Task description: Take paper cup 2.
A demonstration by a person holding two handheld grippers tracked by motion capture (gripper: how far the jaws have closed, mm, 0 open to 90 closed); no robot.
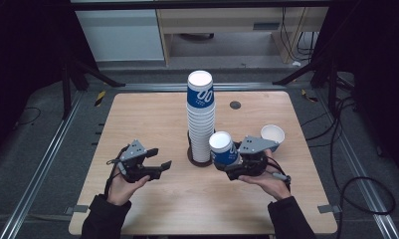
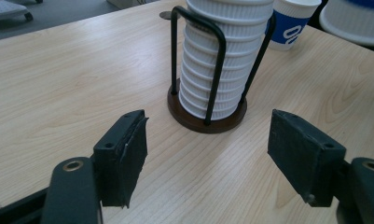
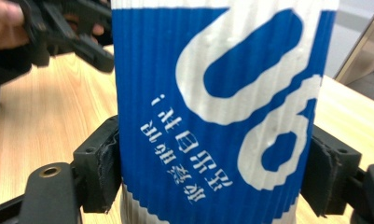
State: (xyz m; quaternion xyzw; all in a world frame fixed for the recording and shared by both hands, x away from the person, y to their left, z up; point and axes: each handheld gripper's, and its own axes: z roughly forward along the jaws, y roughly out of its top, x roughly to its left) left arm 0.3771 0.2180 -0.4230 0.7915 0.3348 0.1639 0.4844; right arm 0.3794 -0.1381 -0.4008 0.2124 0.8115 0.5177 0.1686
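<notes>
A tall stack of ribbed white paper cups (image 1: 201,119), topped by a blue-printed one, stands mid-table in a holder with a dark round base (image 2: 205,120) and black wire hoops. My right gripper (image 1: 226,160) is shut on a blue-and-white cup (image 1: 223,149) just right of the stack, above the table. Both pads press its sides (image 3: 212,116), and its print reads upside down. A third cup (image 1: 272,133) stands mouth up behind the right hand. My left gripper (image 1: 159,158) hovers left of the holder, open and holding nothing, its jaws (image 2: 208,154) pointed at the holder's base.
The wooden table (image 1: 137,114) has a small round grommet (image 1: 235,105) behind the stack. Metal rails run along the floor on both sides, cables lie at the right, and a desk stands beyond the far edge.
</notes>
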